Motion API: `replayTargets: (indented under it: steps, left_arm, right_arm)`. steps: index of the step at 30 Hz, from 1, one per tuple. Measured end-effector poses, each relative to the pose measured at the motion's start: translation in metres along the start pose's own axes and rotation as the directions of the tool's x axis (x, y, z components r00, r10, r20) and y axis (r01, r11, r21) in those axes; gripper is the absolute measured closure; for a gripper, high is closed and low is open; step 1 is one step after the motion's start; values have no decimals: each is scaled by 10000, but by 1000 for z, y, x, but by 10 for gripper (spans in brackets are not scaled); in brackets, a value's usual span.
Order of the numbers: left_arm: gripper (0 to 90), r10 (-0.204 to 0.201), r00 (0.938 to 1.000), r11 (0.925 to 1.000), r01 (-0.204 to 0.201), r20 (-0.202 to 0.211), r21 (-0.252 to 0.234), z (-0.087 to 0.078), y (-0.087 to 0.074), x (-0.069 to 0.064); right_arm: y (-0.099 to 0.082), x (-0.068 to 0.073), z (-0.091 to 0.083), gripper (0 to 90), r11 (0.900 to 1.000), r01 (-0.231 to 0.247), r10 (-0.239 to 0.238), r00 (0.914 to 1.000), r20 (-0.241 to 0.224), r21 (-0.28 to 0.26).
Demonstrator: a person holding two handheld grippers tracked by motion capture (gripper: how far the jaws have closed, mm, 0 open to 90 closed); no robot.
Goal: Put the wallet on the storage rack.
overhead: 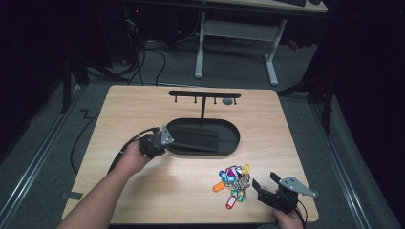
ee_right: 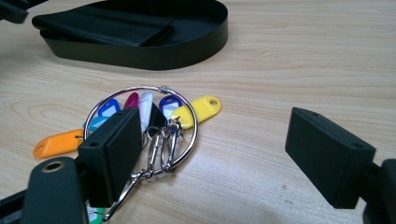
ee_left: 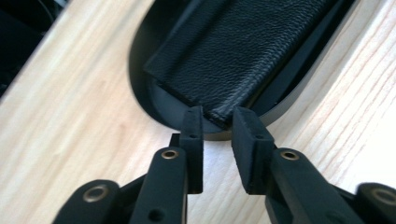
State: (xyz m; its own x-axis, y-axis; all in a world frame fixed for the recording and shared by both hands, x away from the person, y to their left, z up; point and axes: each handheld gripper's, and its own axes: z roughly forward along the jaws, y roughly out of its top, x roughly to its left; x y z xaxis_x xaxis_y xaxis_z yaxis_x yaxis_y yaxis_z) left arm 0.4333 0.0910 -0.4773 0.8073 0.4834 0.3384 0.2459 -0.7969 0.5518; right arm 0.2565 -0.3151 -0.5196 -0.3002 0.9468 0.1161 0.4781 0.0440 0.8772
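The left gripper [ee_left: 217, 122] has its two black jaws drawn close, a narrow gap between them, and nothing is clamped there; its tips sit at the near rim of the black oval metal tray [ee_left: 140, 88], just short of the corner of the black leather wallet [ee_left: 243, 51] that lies inside the tray. Whether a pad brushes the rim I cannot tell. From the high view this left gripper [overhead: 165, 139] lies at the tray's left end, the hand behind it resting low over the light wooden tabletop [overhead: 157, 188].

The right gripper [ee_right: 233, 140] stands wide open and holds nothing. Between and just beyond its jaws lies the large steel key ring with coloured plastic tags [ee_right: 144, 121], flat on the tabletop, orange and yellow tags splayed outward. In the high view the right gripper [overhead: 263, 183] sits just beside that bundle [overhead: 232, 183], near the front right corner.

Behind the tray rises a black T-shaped hook stand [overhead: 204, 95], a small grey thing by its right end.

As I judge it, the work is at an early stage: the wallet is in the tray, the keys are not yet picked up, and neither gripper has a hold; grasping the ring and carrying it away remains
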Motion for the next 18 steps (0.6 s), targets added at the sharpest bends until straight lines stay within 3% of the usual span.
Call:
replayTargets:
  steps: [4, 6, 10, 15, 16, 17, 18]
  left_arm:
    - [791, 54, 9997, 9998, -49, 236, -174, 7, 5, -6]
    - [789, 444, 9988, 9987, -439, 191, -267, 9, 12, -16]
    - [778, 419, 9988, 9981, -406, 265, -452, 3, 13, -20]
    - [768, -26, 9993, 9983, 49, 383, -583, -8, 4, -22]
    - [768, -213, 9990, 9976, 239, 401, -649, -11, 0, -24]
    - [766, -694, 9962, 9945, 733, 529, -750, -16, -10, -27]
    - [765, -694, 9962, 9945, 733, 529, -750, -16, -10, -27]
  right_arm:
    - [0, 0, 1, 189, 10000, 40, -40, 10000, 23, 49]
    - [-1, 0, 1, 189, 10000, 7, -7, 10000, 23, 65]
    - [-1, 0, 1, 189, 10000, 24, -24, 10000, 17, 67]
    - [0, 0, 1, 189, 9999, 87, -87, 10000, -23, 82]
    - [0, 1, 1, 189, 9999, 109, -109, 9999, -38, 85]
    - [0, 1, 2, 189, 9998, 146, -146, 9999, -51, 93]
    - [0, 1, 2, 189, 9998, 146, -146, 9999, -51, 93]
